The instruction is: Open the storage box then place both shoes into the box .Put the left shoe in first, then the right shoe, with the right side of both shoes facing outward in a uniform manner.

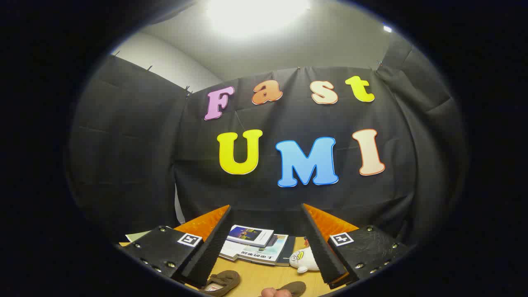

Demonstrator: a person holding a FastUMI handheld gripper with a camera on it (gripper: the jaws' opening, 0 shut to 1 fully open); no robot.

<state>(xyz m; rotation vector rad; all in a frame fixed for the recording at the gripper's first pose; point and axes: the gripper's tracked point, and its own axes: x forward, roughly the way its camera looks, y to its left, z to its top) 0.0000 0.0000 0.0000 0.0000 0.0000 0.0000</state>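
My gripper (266, 212) is held up high with its fingers spread wide apart and nothing between them. Far below, on the wooden table (255, 280), two brown shoes lie close to me: one shoe (220, 282) under the left finger, the other shoe (293, 287) nearer the right finger. Both are partly cut off at the bottom. A fingertip of a person's hand (275, 293) shows between the two shoes.
A stack of books (256, 244) lies on the table beyond the shoes, near the booth's black cloth wall. A small white plush toy (304, 260) lies beside the books, by the right finger. A pale sheet (138, 236) lies at the table's left.
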